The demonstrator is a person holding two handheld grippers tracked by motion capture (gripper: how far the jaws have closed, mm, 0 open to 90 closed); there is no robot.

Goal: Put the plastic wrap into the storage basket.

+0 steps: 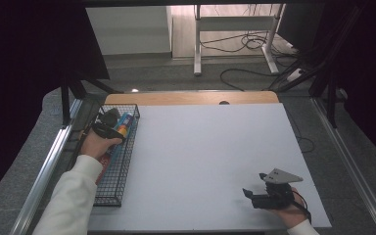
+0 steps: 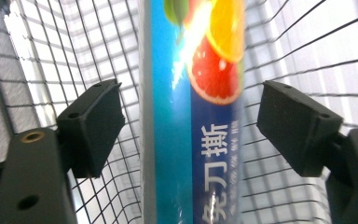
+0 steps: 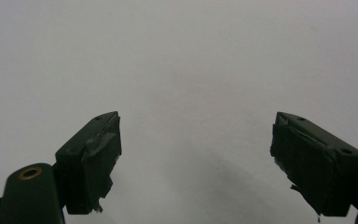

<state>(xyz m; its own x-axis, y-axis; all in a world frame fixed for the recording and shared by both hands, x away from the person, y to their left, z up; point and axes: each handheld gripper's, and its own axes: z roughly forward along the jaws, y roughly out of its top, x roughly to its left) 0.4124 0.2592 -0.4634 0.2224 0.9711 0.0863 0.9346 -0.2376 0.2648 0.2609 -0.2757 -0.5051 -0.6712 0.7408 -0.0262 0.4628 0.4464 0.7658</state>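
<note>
Basket [image 2: 74, 42]: box [image 2: 193, 116] between hand-held gripper [image 2: 189, 121] jaws

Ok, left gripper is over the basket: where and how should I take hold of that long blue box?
Grip the blue box across its narrow width, on the two long side faces, mid-length. It runs lengthwise between the open left gripper jaws already, so I would come straight down from above; the wire basket walls probably block a side approach.

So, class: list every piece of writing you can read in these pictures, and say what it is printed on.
"免刀撕": large white characters on the blue fruit-print box between the open jaws of the left gripper.
Smaller characters beside them: too blurred to read.
Wire basket and table: no writing visible.
</note>
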